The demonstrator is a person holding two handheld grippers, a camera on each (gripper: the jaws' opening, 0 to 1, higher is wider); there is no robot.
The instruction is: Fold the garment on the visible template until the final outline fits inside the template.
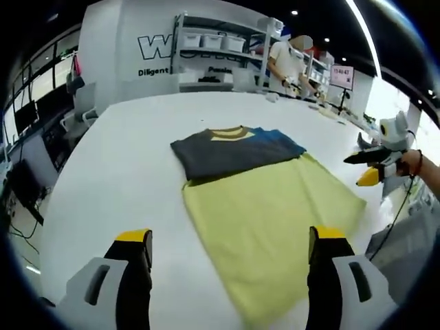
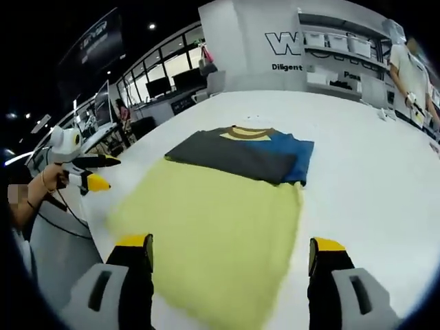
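While both grippers hang above the near edge of the white table [image 1: 110,172], neither has hold of anything. Left gripper [image 1: 230,275]: jaws spread wide, yellow-tipped, nothing between them but cloth far below. Right gripper [image 2: 230,275]: same, jaws wide apart and empty. In the left gripper view the right gripper comes in at the far right, held in a hand [image 1: 416,163]; there its jaws look close together at the tips, so how far they stand open cannot be told from that side.

Garment [image 1: 234,152] lies flat on the table, folded, at the far end of the yellow template [image 1: 275,220]. It is a T-shirt, dark grey on the near fold, blue panel showing at the right, mustard collar facing away. Its near edge overlaps the far edge of the template; most of the garment lies on bare table past it. Template otherwise uncovered, a little rumpled at the corners.

Far side: shelving with white bins [image 1: 220,42], a wall with large lettering [image 2: 289,45], a person standing at the far right [image 1: 285,62]. Desks with monitors [image 2: 161,86] at the left.
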